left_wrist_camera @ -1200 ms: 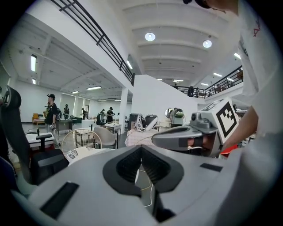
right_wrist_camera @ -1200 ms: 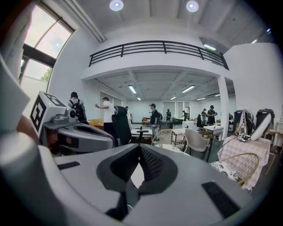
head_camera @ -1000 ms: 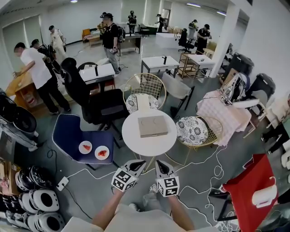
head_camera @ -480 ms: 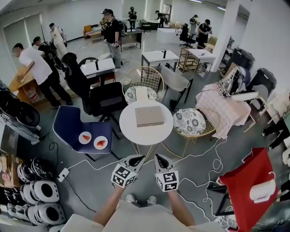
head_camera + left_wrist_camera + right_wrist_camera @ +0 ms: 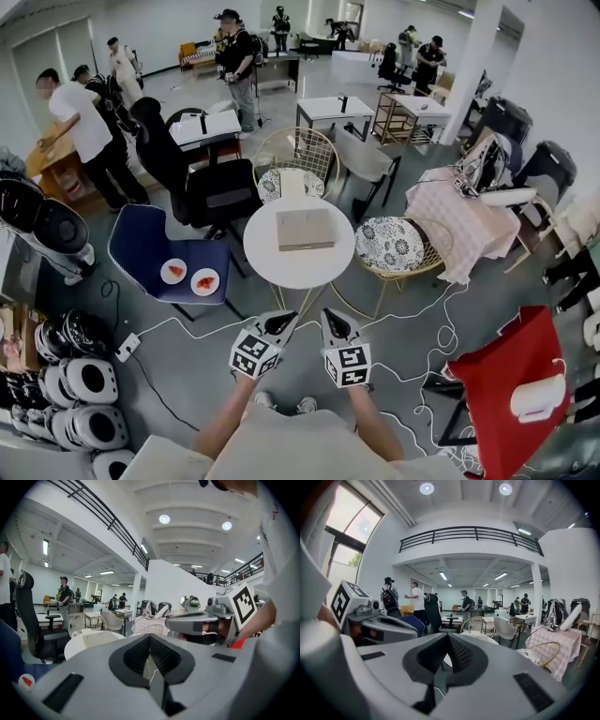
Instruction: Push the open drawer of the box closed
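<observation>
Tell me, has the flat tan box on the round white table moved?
No: the flat tan box still lies at the centre of the round white table, as before.

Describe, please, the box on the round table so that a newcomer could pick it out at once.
Find the round white table mid-floor, with a gold wire chair behind it and a round-cushioned chair at its right. The box is the flat tan slab lying on its top. It is the only thing there; the two small plates nearby sit on a blue chair.
</observation>
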Motion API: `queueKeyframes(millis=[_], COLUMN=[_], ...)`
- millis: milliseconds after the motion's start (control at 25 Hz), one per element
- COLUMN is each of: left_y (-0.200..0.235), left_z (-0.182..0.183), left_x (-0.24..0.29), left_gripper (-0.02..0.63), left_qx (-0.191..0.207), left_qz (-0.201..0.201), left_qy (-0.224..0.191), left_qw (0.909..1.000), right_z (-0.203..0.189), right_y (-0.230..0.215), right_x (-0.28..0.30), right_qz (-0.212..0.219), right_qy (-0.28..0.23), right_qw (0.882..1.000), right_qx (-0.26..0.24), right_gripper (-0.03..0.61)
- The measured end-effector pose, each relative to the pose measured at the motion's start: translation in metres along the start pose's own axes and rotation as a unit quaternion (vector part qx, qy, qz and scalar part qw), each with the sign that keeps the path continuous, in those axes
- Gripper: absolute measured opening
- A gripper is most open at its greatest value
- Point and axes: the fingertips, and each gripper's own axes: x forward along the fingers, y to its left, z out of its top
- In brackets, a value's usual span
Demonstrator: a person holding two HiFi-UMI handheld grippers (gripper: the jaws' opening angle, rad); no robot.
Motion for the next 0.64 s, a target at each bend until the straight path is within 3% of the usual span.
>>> queueKeyframes(millis=[640], left_y=[0.010], left_z=[0.001], left_x=[-0.007], left_gripper=[0.011], left_qx=[0.002], left_qz=[0.007], left_qy=[0.001], left_qw=[1.0000], right_z=[-0.003], right_y=[0.009], right_x=[0.009], right_qz=[0.005], right_qy=[0.007], right_qw=[1.000], right_qx=[-0.008], right_gripper=[0.015])
